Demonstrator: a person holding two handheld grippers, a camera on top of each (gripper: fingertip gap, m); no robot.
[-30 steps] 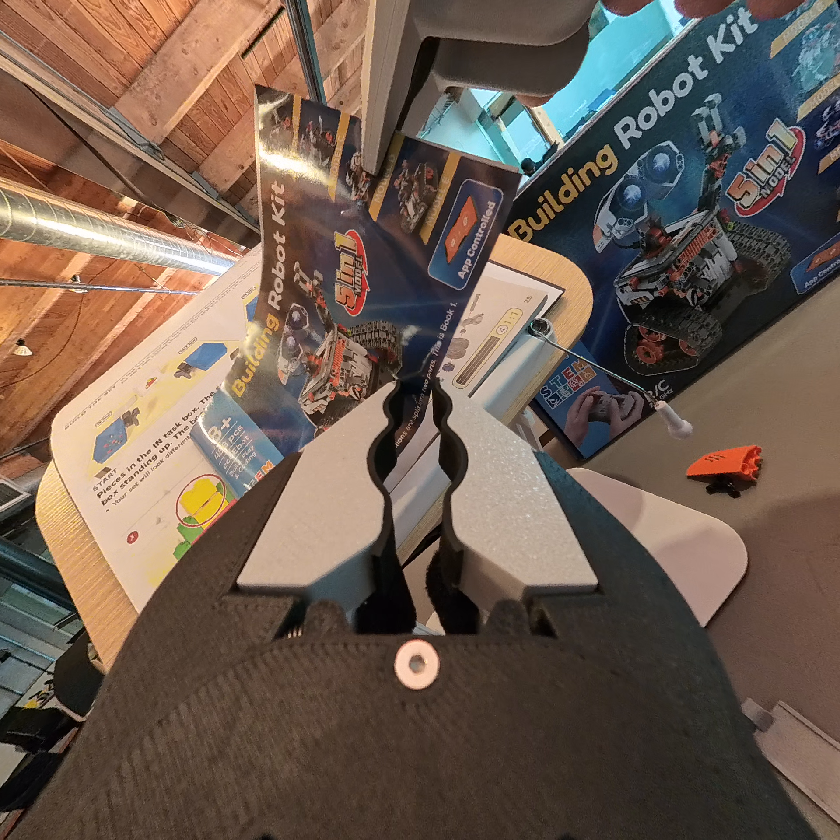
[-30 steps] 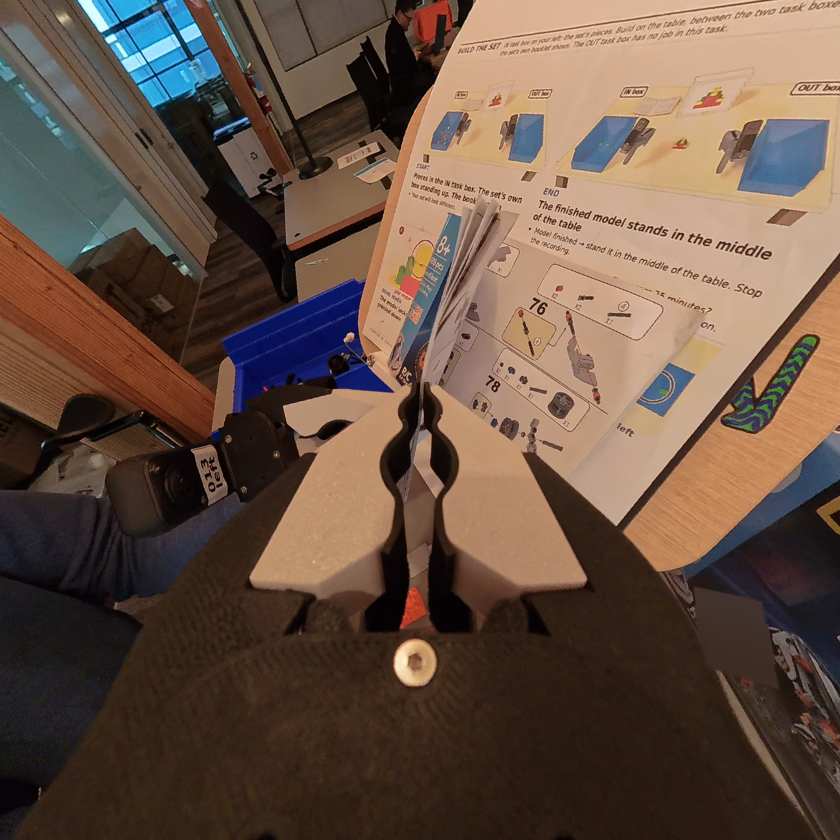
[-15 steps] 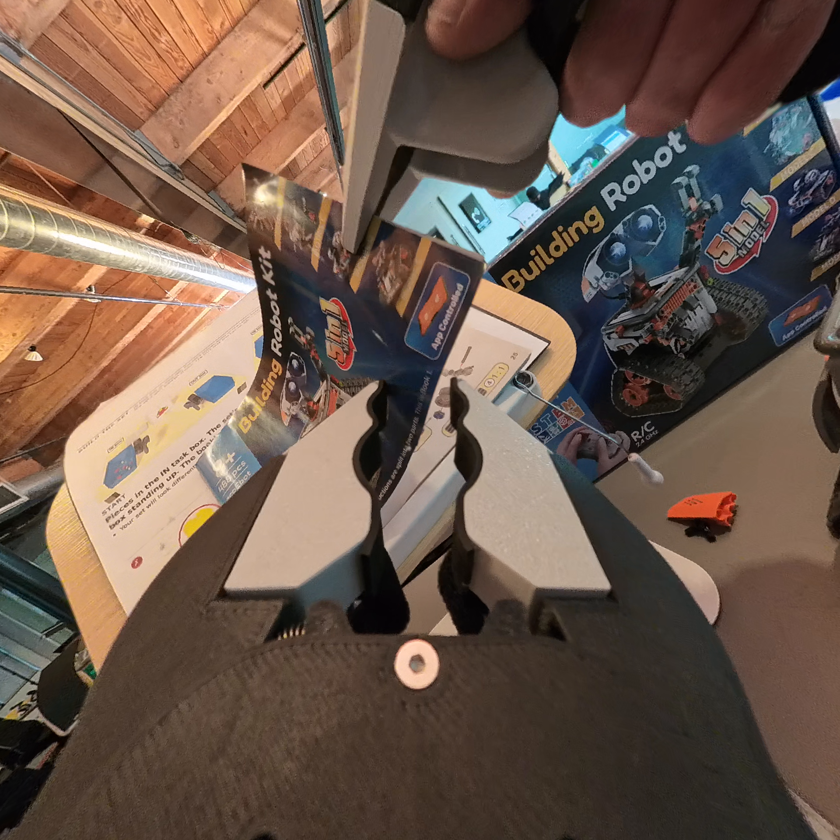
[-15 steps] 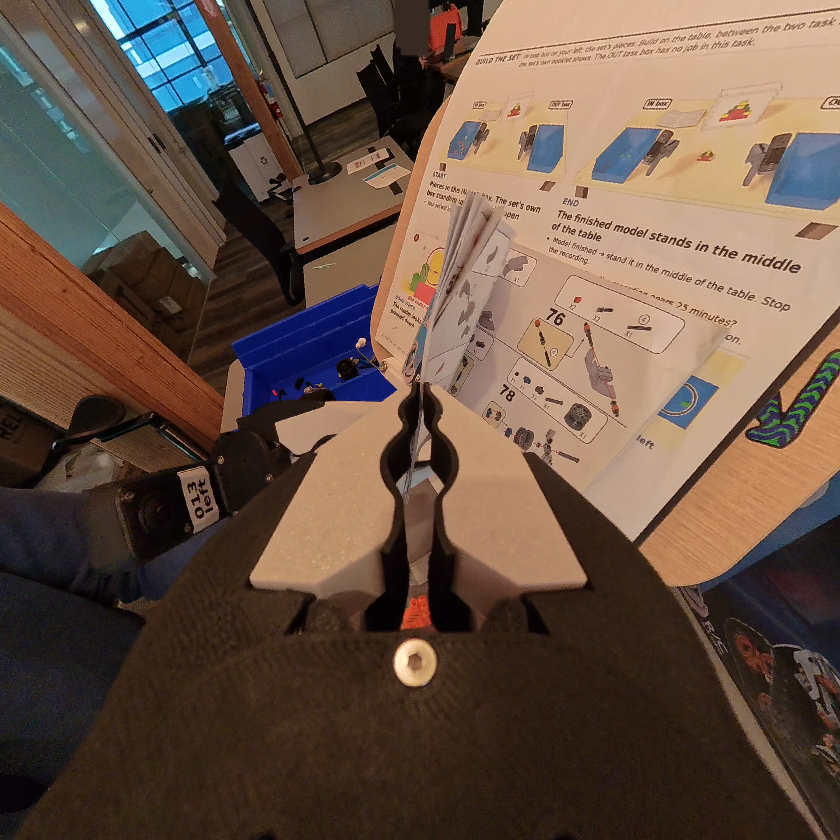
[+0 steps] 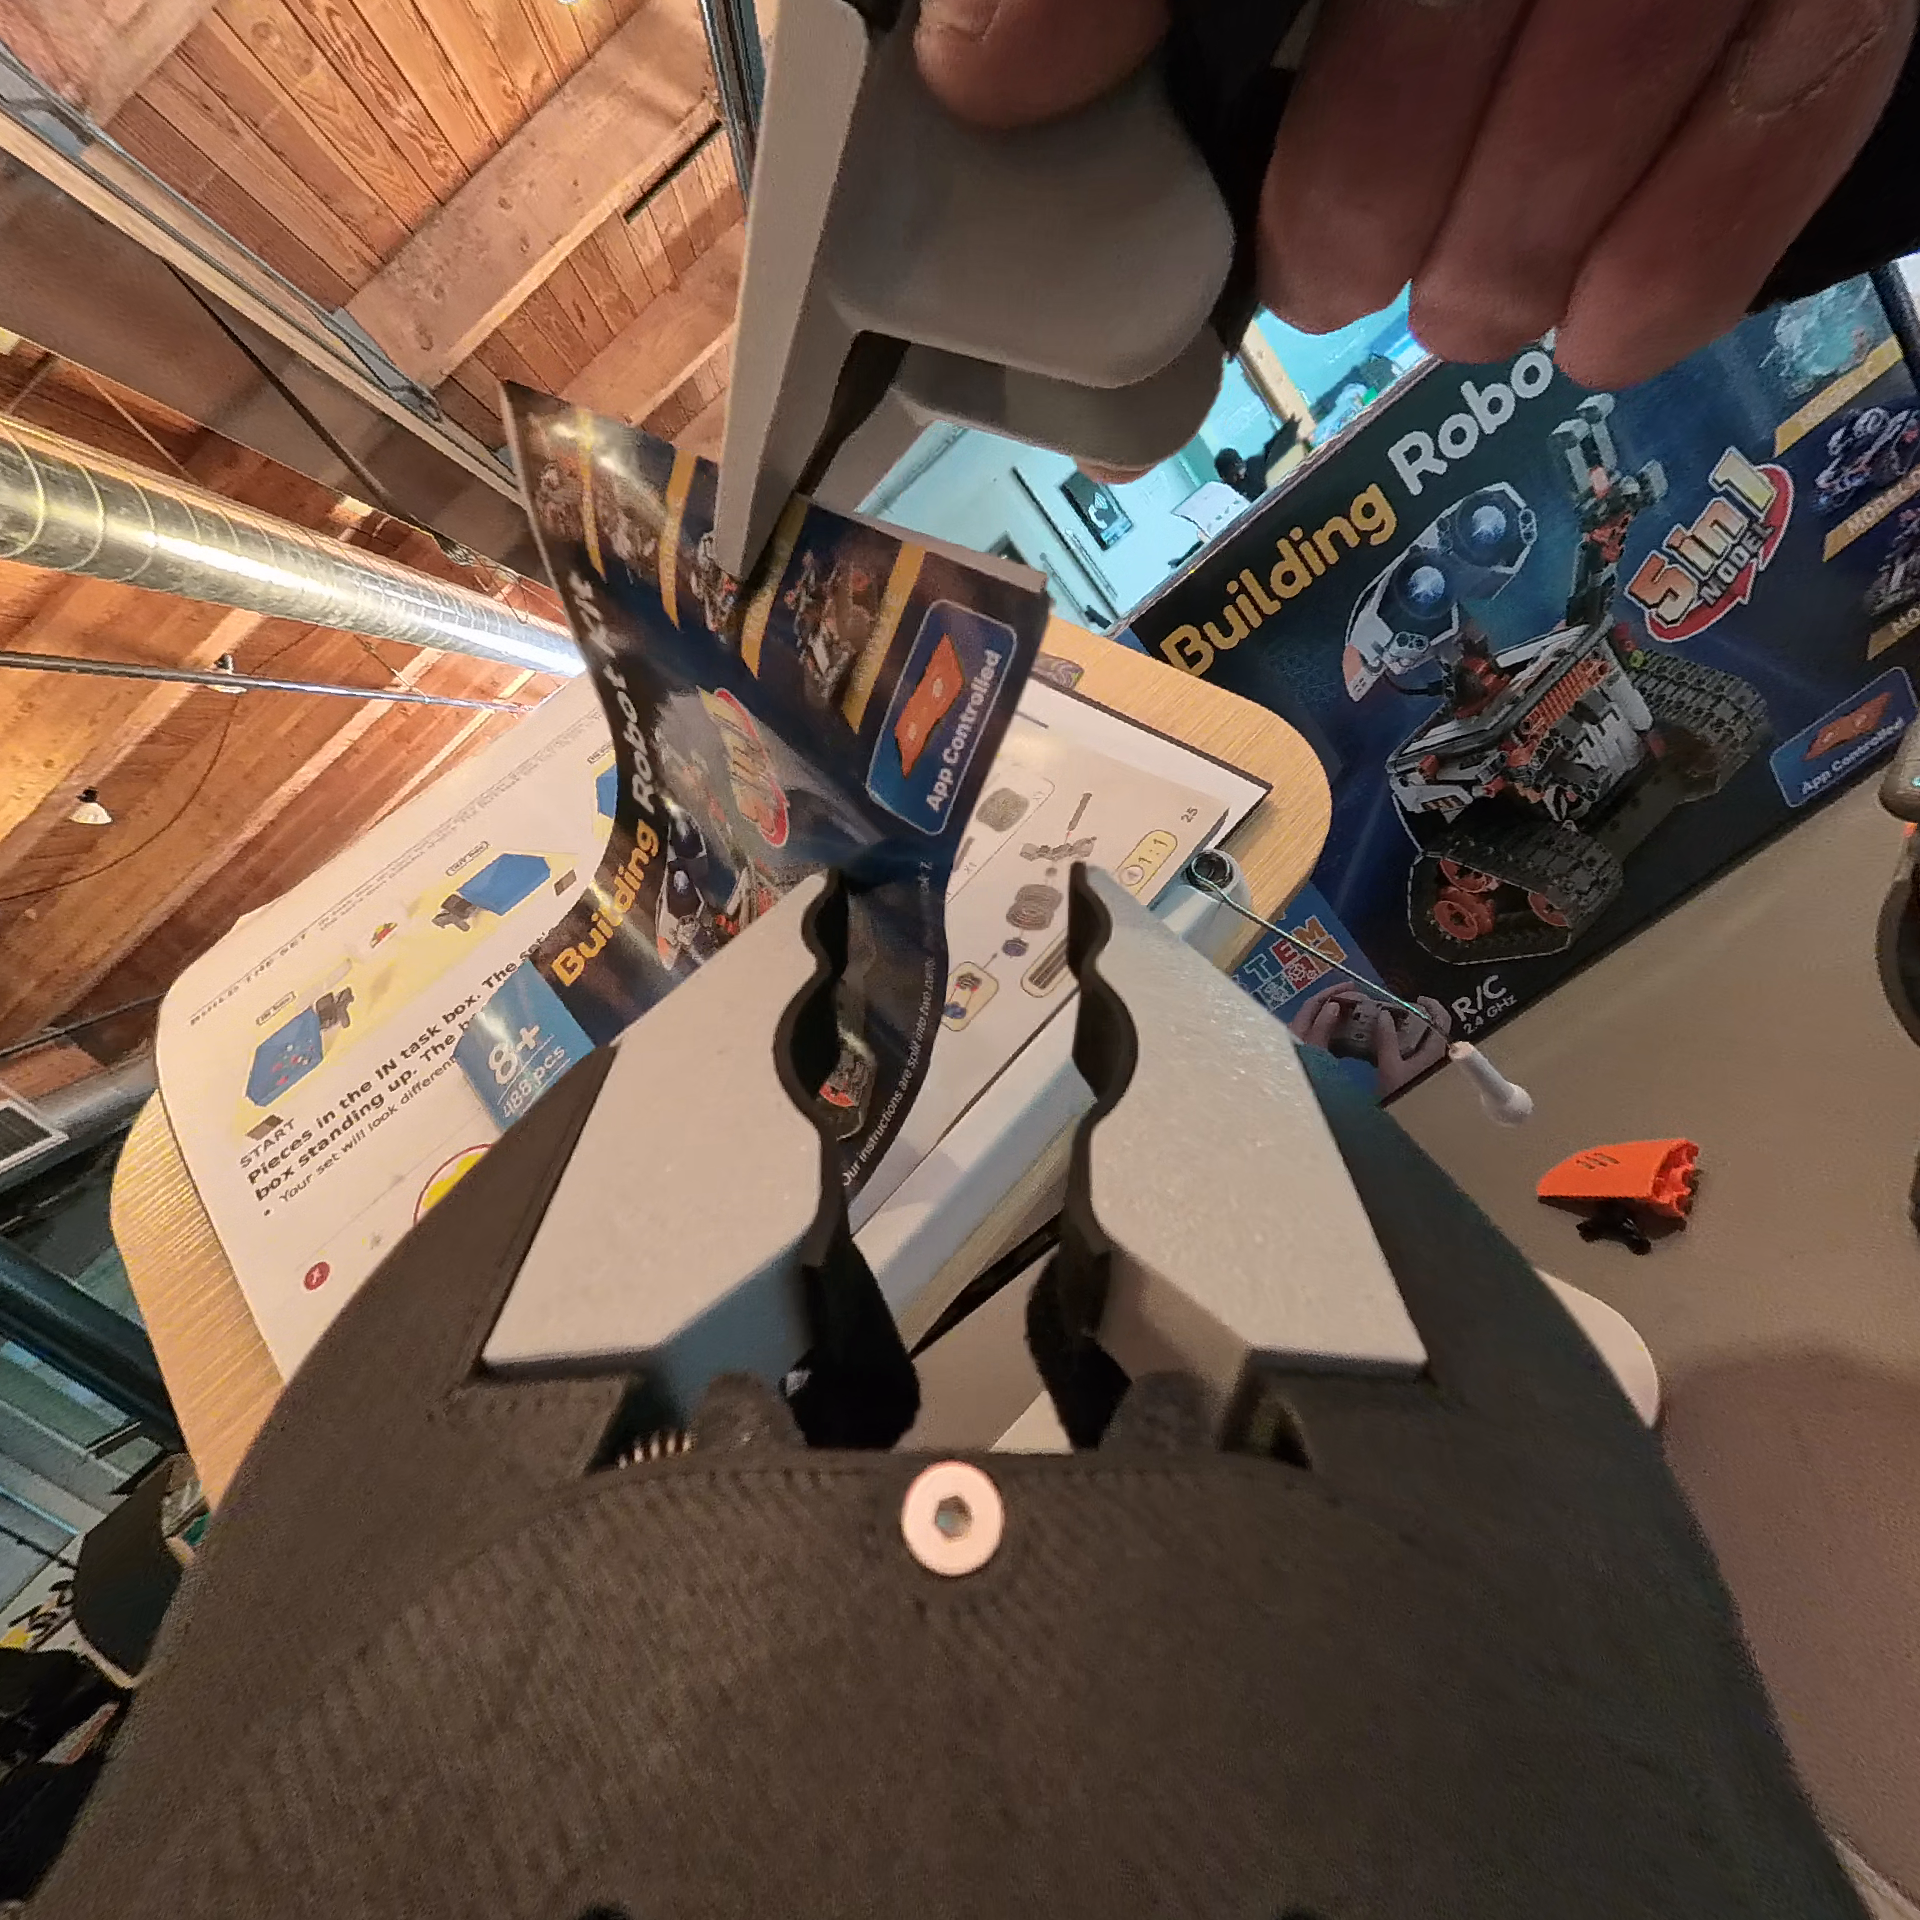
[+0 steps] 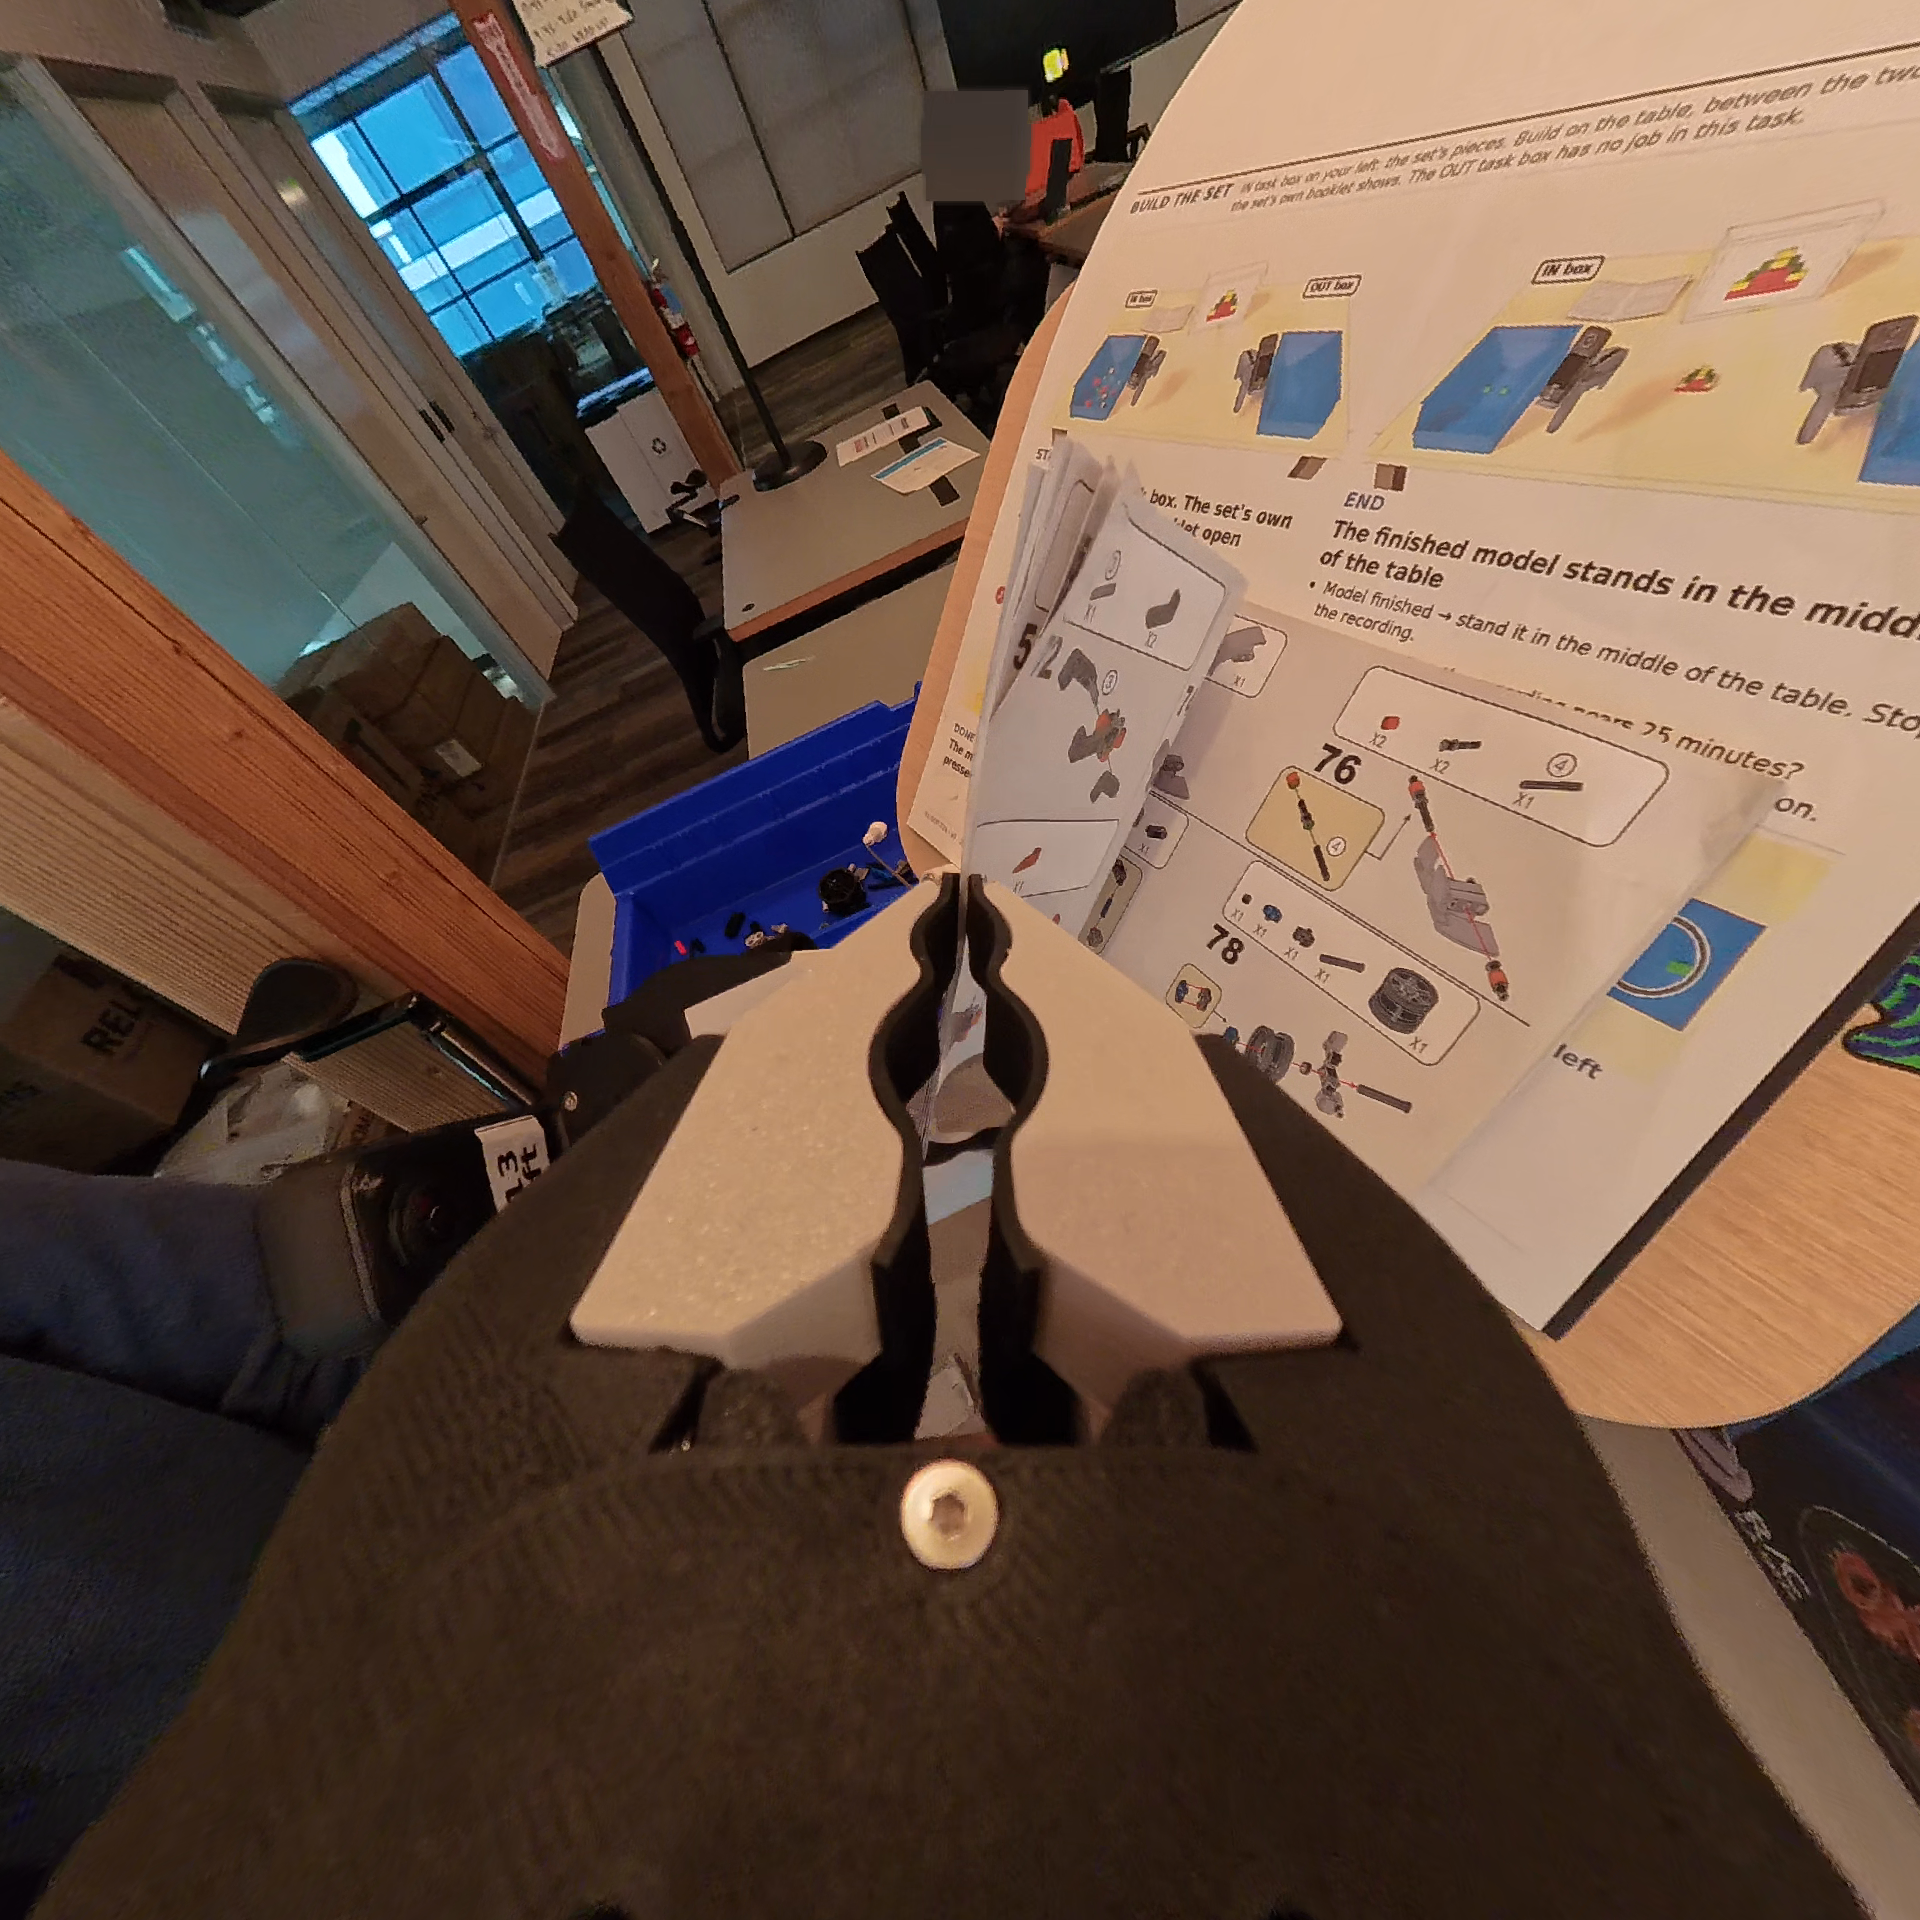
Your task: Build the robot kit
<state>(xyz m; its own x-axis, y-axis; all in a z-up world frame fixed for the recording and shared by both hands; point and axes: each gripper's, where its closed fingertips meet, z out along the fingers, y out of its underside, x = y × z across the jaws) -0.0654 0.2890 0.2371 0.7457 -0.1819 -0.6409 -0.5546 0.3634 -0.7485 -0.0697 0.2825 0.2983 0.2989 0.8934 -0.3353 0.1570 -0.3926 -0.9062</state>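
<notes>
A building-kit instruction booklet with a dark blue cover leans on a wooden board. My left gripper is open; the curled cover hangs between its jaws, against the left finger. My right gripper is shut on the top edge of the booklet's pages. In the left wrist view its grey fingers come down from above onto the cover, with a person's hand on it. The booklet's open page lies flat on the board.
A printed instruction sheet covers the board. A blue bin with small parts stands left of it. The dark blue kit box stands behind on the right. An orange part and a white-tipped wire lie on the grey table. Left tips to right tips: about 6 centimeters.
My left gripper has opened and let go of the booklet cover. My right gripper keeps its hold on the pages and has moved closer; the pages have fanned out.
</notes>
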